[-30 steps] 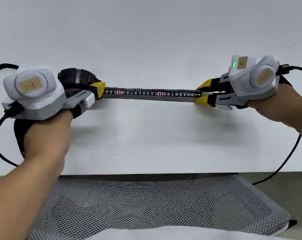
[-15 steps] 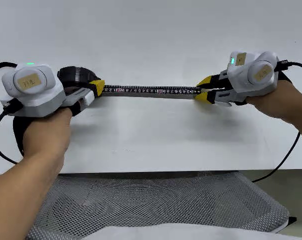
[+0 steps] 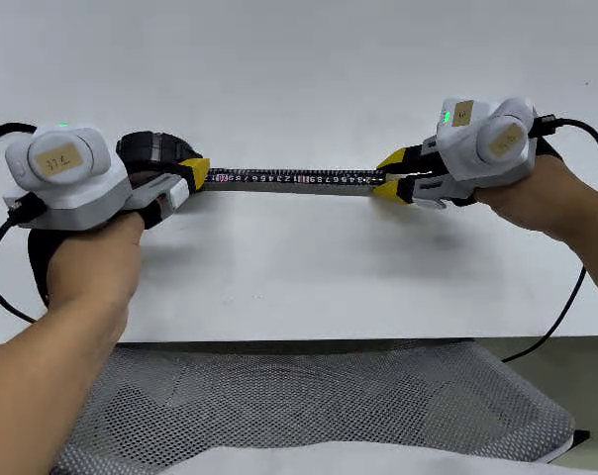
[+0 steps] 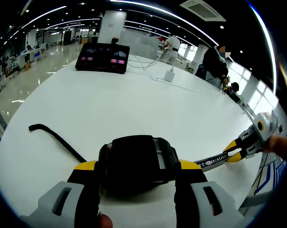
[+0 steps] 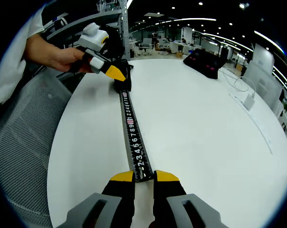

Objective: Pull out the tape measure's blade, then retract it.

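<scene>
1. The tape measure's case (image 3: 155, 153) is black and sits just above the white table (image 3: 299, 267), which is under the case on all sides. I cannot tell if it touches the table.
2. The blade (image 3: 294, 179) comes out of the case and runs straight away from it toward the person's right side. It is dark with light numbers and some red marks, and it stays a little above the table.
3. The left gripper (image 3: 180, 168) clamps the case. In the left gripper view its two yellow-tipped jaws press on the two opposite sides of the case.
4. The right gripper (image 3: 390, 176) is at the end of the blade far from the case. In the right gripper view its jaws are closed on the blade tip, with the low numbers just in front of them.
5. A black strap (image 4: 55, 138) lies on the table beside the case, on the side away from the blade.
6. Well beyond the case, in the left gripper view, a dark flat device (image 4: 103, 58) with lit squares and a small white block (image 4: 169, 76) with a cable lie on the table.
7. A grey mesh chair (image 3: 309, 396) is at the table edge, on the person's side of the case.
</scene>
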A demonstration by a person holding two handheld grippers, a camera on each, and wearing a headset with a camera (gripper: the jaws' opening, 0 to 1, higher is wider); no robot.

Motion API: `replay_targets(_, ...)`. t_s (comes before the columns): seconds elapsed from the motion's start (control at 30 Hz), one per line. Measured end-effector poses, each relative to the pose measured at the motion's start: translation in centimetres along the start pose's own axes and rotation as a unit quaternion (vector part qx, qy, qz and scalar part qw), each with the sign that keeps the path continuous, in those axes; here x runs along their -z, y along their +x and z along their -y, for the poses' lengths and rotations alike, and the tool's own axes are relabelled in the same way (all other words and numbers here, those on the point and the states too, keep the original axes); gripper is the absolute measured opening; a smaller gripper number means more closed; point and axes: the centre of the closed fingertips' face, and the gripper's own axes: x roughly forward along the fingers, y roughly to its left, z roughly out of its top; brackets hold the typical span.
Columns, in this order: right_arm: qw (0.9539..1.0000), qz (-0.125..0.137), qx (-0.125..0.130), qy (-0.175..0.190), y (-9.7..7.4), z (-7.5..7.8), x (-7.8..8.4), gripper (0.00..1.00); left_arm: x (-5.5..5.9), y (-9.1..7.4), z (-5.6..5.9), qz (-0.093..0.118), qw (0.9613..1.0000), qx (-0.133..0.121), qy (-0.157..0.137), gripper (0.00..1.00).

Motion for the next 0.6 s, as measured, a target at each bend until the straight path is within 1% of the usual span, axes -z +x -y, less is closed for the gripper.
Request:
replay_targets(0.4,0.9999,0.015,-0.007,0.002,1.0,-0.4,-1.4,0.10,0.0,0.0,0.0,0.000,1.0000,0.002,-0.006,0.59)
replay_targets(0.6,0.9998,0.018,-0.010,-0.002,1.6,-0.4,-2.2,0.10,0.0,0.0,0.0,0.000,0.9999,0.003,-0.011,0.59)
